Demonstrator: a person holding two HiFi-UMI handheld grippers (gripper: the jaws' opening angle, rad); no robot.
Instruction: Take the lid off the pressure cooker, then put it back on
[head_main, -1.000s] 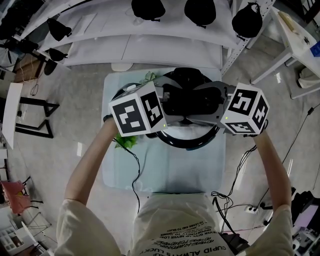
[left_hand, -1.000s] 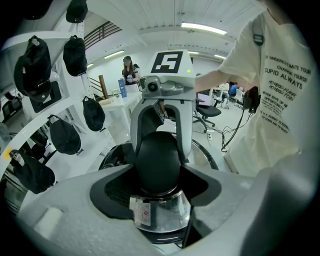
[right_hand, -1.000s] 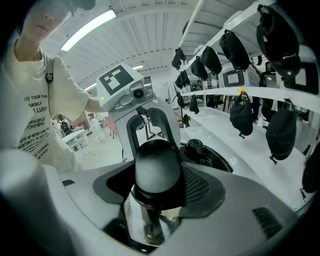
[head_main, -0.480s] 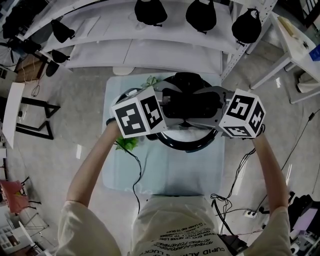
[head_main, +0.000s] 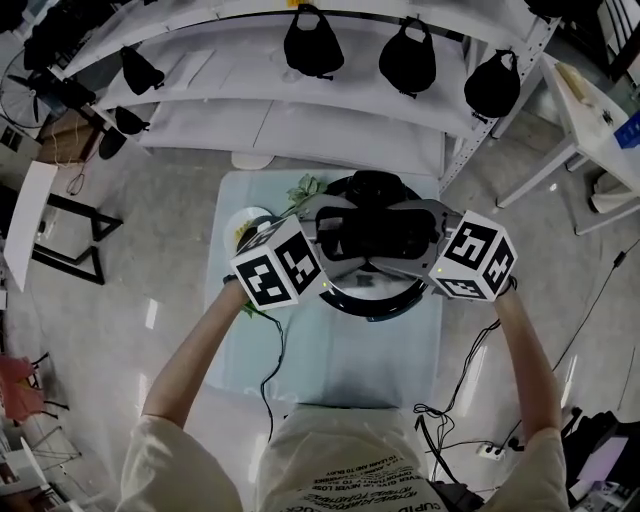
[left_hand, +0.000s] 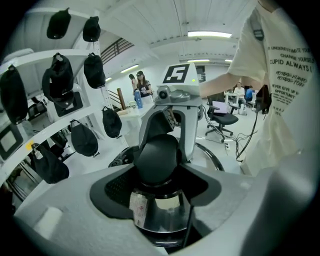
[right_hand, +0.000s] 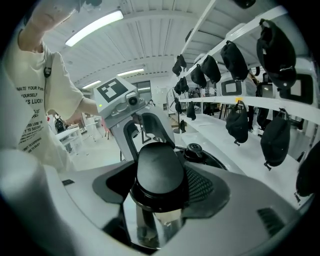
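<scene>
Both of my tools are on the pressure cooker, one on each side. The left gripper is clamped across the black left handle, with the steel wall of the pot showing just beneath. The right gripper pinches the right handle the same way, its jaws standing wide because the handle is broad. The lid looks to be on the pot, its valve knob upright just beyond my right jaws. Whether it is locked or only resting there I cannot tell.

I judge this to be the grip-and-turn step at the handles. From these views alone I cannot say whether the lid is about to come off or is being seated. The next move calls for both hands to act together, with an even twist about the pot's centre. Any lift should go straight up, so the rim does not catch or tip.

The cooker stands at the far end of a pale table. A green sprig lies beside it and a cable trails toward me. Beyond are white shelves hung with black caps. Around the table I see grey floor, more cables at my right, and people and an office chair in the distance
</scene>
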